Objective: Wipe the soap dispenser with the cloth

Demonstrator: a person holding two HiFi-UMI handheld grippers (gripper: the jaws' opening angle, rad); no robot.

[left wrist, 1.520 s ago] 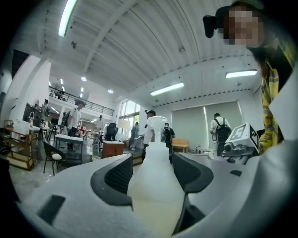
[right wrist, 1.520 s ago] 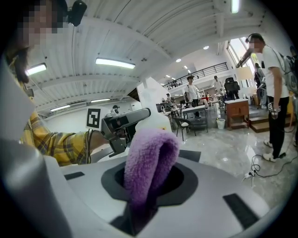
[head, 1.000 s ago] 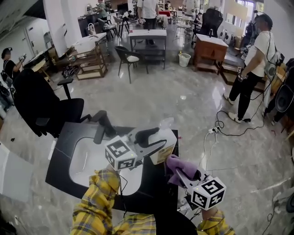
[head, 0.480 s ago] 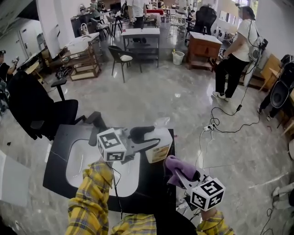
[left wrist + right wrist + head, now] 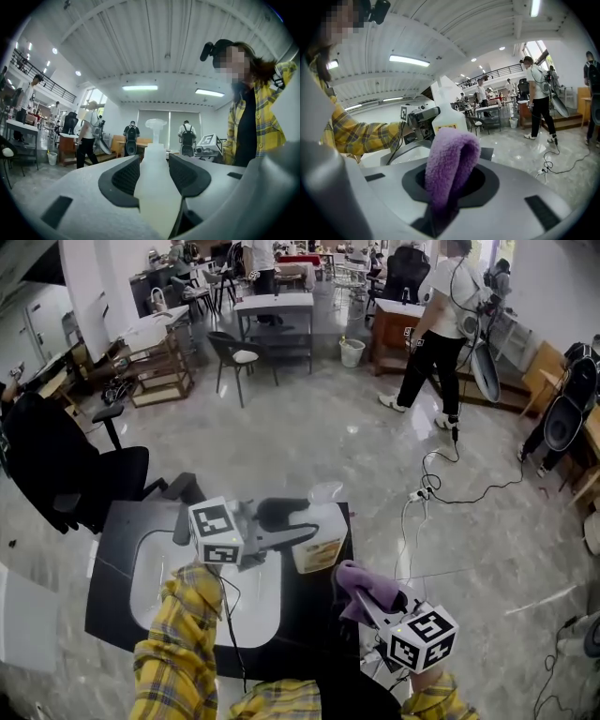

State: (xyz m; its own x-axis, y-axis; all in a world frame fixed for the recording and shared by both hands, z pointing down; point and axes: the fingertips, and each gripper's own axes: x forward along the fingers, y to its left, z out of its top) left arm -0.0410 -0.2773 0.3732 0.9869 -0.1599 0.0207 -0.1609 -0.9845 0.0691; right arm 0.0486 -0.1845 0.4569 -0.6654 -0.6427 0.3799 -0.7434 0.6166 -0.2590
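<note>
The soap dispenser [image 5: 321,540], a pale bottle with a clear pump, stands upright at the right end of the black counter [image 5: 305,620]. My left gripper [image 5: 302,524] reaches it level from the left. Its jaws have just been closing, and its pads [image 5: 124,178] now lie against both sides of the dispenser [image 5: 154,192]. My right gripper [image 5: 364,594] hangs off the counter's right front corner, shut on a folded purple cloth [image 5: 361,579]. In the right gripper view the cloth [image 5: 451,157] sticks up between the jaws, a short way from the dispenser [image 5: 447,110].
A white sink basin [image 5: 155,582] with a dark faucet [image 5: 186,498] fills the counter's left part. A black office chair [image 5: 66,465] stands at the left. Cables [image 5: 441,486] cross the glossy floor. A person [image 5: 436,324] stands beyond, among tables and chairs.
My left gripper has swung round the dispenser, its marker cube moving left, and its jaws have narrowed onto the bottle. The right gripper with the cloth has hardly moved. The far person walked left.
</note>
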